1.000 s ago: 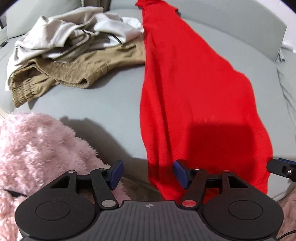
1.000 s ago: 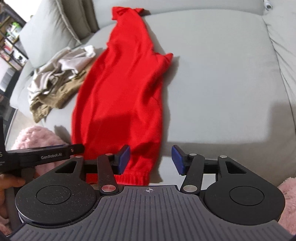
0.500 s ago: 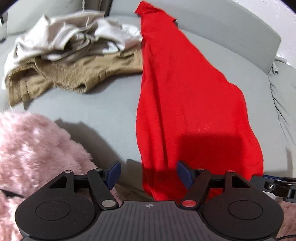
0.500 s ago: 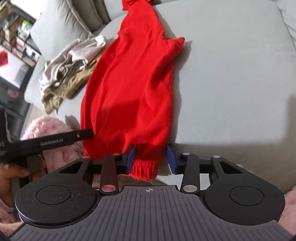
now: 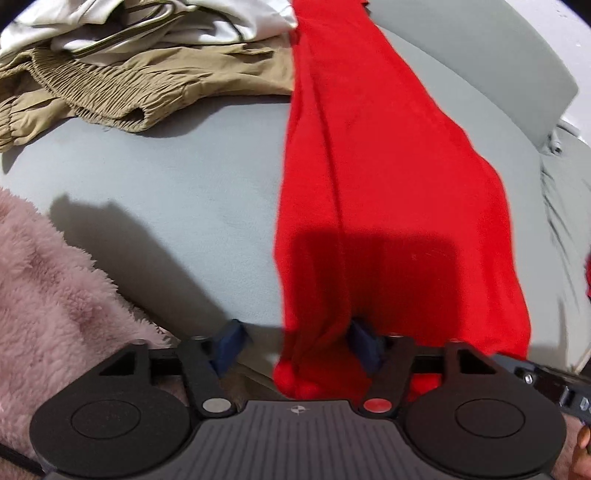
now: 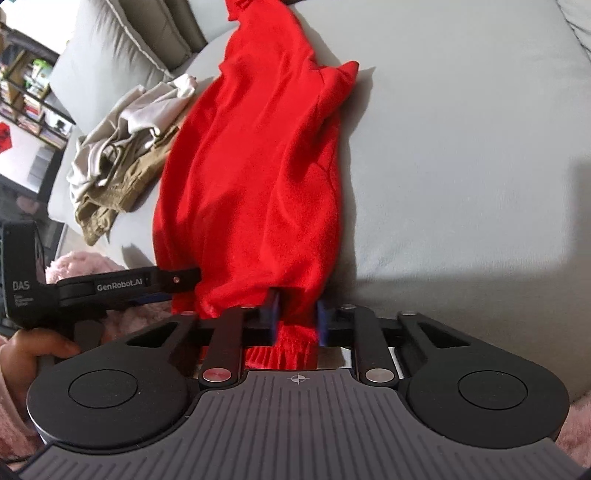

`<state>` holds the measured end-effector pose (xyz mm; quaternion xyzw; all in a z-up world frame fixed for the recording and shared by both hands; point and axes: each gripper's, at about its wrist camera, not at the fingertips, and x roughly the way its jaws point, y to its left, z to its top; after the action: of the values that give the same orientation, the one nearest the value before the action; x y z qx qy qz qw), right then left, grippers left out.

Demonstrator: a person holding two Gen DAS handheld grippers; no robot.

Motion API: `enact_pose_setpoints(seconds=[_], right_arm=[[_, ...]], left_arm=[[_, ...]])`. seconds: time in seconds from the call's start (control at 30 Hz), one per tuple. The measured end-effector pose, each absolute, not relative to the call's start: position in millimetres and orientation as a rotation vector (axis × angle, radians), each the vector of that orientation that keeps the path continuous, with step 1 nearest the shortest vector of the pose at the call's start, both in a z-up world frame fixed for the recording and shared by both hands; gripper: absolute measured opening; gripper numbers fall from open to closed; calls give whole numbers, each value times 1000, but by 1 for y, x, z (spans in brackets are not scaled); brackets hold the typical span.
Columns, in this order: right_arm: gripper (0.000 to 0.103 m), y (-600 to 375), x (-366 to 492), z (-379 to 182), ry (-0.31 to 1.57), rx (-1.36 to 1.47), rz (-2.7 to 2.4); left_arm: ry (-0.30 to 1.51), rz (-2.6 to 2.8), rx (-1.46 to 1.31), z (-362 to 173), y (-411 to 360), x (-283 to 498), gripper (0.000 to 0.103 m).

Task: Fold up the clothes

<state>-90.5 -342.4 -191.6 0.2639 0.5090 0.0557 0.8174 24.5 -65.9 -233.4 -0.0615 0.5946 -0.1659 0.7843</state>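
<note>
Since a second ago both grippers have closed in on the near hem of the red garment (image 5: 388, 192), which earlier lay loose between wide jaws; the left view now sits closer to the cloth, with the pile of other clothes pushed up to the frame's top edge. The left gripper (image 5: 295, 343) has just been closing its jaws, yet in its own view they stand at a middling gap: a bunched fold of red hem hangs between them, pressed against the right blue pad, while the left pad stands clear of the cloth. The right gripper (image 6: 295, 319) has also just been closing, and its jaws are narrow, pinching the ribbed red cuff, which sticks out below the pads. The garment lies lengthwise on the grey sofa (image 6: 461, 166), its far end up by the backrest, its near edge hanging over the seat front. A beige garment (image 5: 155, 88) and a white one (image 5: 229, 26) lie heaped to its left, the beige one touching it. A pink fluffy blanket (image 5: 55, 302) fills the lower left. The white garment is cut off at the frame top, motion blur softens the hem at both grippers, and the left gripper's tips are hidden behind red cloth in the right view, where a hand (image 6: 33, 347) grips its handle
</note>
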Motion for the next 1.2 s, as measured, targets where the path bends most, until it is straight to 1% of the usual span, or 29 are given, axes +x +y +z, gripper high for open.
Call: enact_pose_setpoints(seconds=[0.03, 0.33, 0.5, 0.6, 0.67, 0.7, 0.73, 0.77, 0.8, 0.83, 0.87, 1.0, 1.07, 1.13, 1.2], right_arm=[[8, -341, -90, -187, 1086, 559, 121], [7, -364, -103, -126, 1037, 571, 120], [7, -378, -135, -106, 1043, 597, 95], [7, -386, -163, -102, 1054, 631, 80], [7, -391, -171, -107, 1063, 658, 63], [7, -393, -173, -111, 1068, 674, 53], [7, -395, -174, -116, 1073, 694, 42], [7, -396, -172, -121, 1079, 722, 30], [7, -396, -171, -125, 1084, 742, 23], [7, -395, -171, -126, 1086, 748, 26], [7, -392, -170, -127, 1089, 748, 32], [7, -379, -165, -118, 1099, 699, 68], [7, -375, -157, -111, 1099, 693, 83], [7, -369, -148, -107, 1101, 677, 93], [6, -363, -141, -105, 1102, 658, 95]], left_arm=[[1286, -380, -135, -227, -65, 23, 4], [1272, -496, -220, -167, -66, 9, 4], [1342, -554, -236, -167, -67, -26, 4], [1386, -586, -223, -177, -76, -26, 4], [1411, -575, -193, -194, -82, -26, 12], [1420, -556, -188, -204, -82, -23, 14], [1424, -536, -176, -208, -83, -23, 17], [1418, -527, -159, -206, -82, -25, 26], [1407, -524, -141, -204, -81, -26, 31], [1377, -520, -119, -198, -80, -28, 35], [1337, -516, -95, -190, -78, -30, 36], [1192, -525, -54, -168, -75, -31, 35], [1133, -557, -46, -165, -82, -27, 31], [1057, -630, -27, -168, -99, -17, 25], [1045, -693, -10, -178, -118, -4, 17]])
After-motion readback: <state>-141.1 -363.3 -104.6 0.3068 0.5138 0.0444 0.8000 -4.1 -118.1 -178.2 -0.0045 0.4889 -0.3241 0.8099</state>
